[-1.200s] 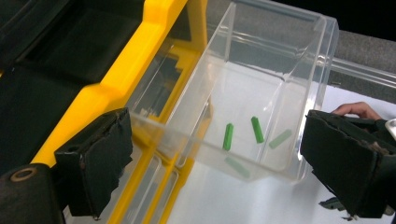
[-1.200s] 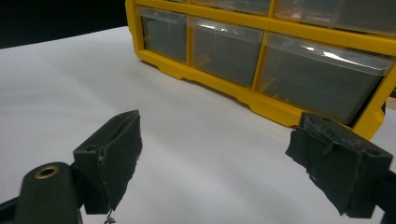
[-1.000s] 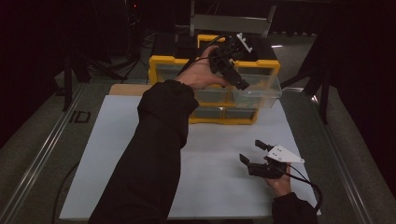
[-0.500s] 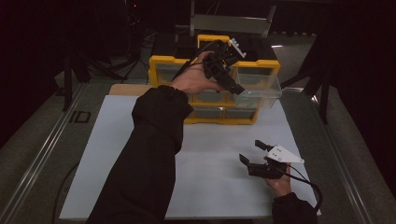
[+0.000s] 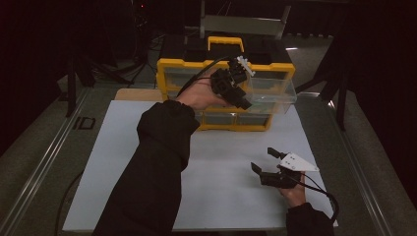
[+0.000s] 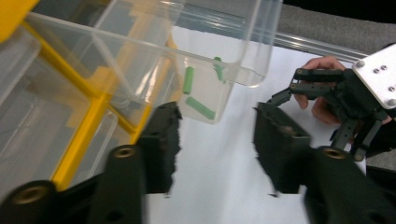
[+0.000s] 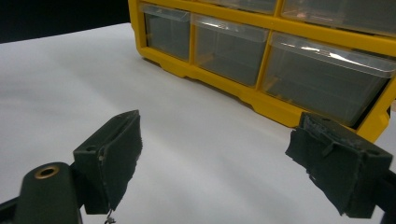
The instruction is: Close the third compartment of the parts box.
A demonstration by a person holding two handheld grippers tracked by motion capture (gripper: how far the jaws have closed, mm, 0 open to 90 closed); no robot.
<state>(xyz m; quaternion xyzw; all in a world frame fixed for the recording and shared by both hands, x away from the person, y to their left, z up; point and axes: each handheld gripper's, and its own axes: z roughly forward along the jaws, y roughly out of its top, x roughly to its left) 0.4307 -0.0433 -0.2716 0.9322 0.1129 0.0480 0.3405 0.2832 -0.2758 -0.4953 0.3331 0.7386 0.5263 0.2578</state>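
On the left, the left tongs [image 5: 235,88] hung over the pulled-out clear drawer [image 5: 273,93] of the yellow organizer [image 5: 184,69], which stood at the far side of the white sheet [image 5: 113,162] on the counter. Their jaws had just been closing, yet in the left gripper view they stood apart with nothing between the pads. Just beyond them lay the green pegs [image 6: 188,80], a few loose in the near corner of the drawer [image 6: 140,56].

To do this step well, I judge the tongs should come down inside the drawer walls without knocking the rim, line the pads [image 6: 161,144] across one peg rather than along it, and pinch it alone, since the pegs lie close together and could roll on the slick plastic.

To the right, the right tongs [image 5: 265,164] rested low over the sheet, near the person's edge, spread wide and holding nothing, well apart from the organizer's lower drawers [image 7: 229,49].
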